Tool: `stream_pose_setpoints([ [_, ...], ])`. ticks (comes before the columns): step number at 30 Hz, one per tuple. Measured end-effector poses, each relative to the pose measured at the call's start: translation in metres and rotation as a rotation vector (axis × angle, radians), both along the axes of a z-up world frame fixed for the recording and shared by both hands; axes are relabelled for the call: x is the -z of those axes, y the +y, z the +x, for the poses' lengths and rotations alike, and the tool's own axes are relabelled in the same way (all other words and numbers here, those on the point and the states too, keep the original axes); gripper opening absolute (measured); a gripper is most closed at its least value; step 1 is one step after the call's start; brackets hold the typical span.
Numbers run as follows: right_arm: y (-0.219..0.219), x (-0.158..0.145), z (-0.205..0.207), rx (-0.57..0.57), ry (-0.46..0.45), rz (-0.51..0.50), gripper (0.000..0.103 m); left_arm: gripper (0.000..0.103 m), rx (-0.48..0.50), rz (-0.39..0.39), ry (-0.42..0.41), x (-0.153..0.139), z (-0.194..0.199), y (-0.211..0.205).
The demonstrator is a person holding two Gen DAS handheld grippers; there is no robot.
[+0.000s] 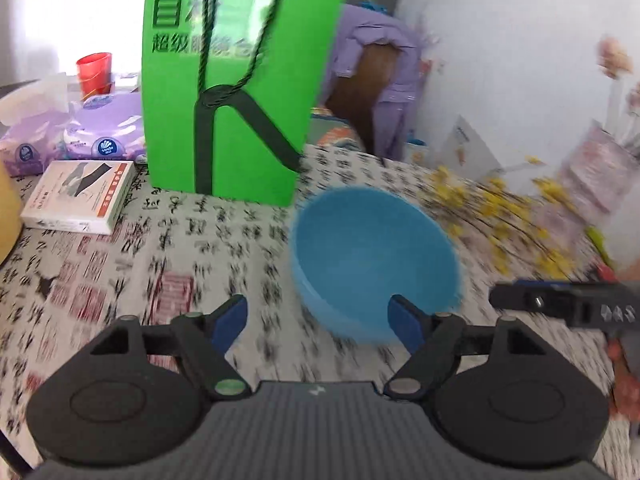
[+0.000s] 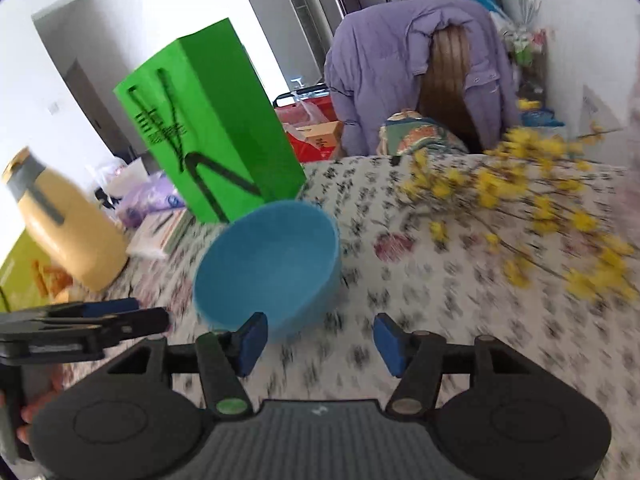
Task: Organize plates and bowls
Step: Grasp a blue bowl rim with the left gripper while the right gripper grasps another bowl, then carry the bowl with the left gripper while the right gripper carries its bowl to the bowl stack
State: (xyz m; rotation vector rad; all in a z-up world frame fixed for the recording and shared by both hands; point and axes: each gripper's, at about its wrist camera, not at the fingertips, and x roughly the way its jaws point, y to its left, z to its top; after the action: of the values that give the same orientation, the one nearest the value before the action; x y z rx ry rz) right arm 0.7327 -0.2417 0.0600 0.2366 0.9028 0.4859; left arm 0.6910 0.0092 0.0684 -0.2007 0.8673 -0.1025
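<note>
Bowl: we see one round blue plastic bowl [image 1: 376, 260], empty, standing on the calligraphy-print tablecloth [image 1: 120, 272] at centre frame in both wrist views.
Left tongs: our left gripper [image 1: 318, 322] is spread apart with nothing between its pads; the bowl's near rim sits by its right pad.
Right tongs: our right gripper [image 2: 320, 340] gapes too, empty, the bowl by its left pad.
Knock risk: a pad could clip the light bowl's rim and skid or tip it.
Neighbour risk: the tall green paper bag [image 2: 212, 128] stands just behind the bowl; the yellow flower sprays [image 2: 520, 208] lie lower right.
Blur: both views smear, so we could misjudge the rim.
</note>
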Motion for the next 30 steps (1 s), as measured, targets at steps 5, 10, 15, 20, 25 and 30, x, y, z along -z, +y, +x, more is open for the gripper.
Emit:
stream_pose_setpoints([
  [5,0.021,0.026,0.027,-0.029,0.007,-0.016,0.041,0.036,-0.013,-0.092,0.041,0.026,0.036,0.007],
  [10,0.028,0.034,0.03,-0.021,0.009,-0.005,0.025,0.019,-0.015,-0.046,0.056,0.035,0.042,0.002],
  [15,0.021,0.027,0.027,0.017,0.004,-0.012,0.015,0.013,-0.013,-0.048,0.079,0.029,0.038,-0.001],
  [20,0.003,0.005,0.01,0.046,0.0,-0.017,0.013,0.012,0.008,-0.06,0.052,0.005,0.02,-0.014],
  [25,-0.026,-0.031,-0.028,0.065,-0.032,-0.035,0.012,0.013,0.03,-0.065,0.043,-0.025,-0.013,-0.042],
  [30,-0.059,-0.068,-0.083,0.083,-0.051,-0.053,0.012,0.013,0.068,-0.063,0.02,-0.06,-0.064,-0.074],
])
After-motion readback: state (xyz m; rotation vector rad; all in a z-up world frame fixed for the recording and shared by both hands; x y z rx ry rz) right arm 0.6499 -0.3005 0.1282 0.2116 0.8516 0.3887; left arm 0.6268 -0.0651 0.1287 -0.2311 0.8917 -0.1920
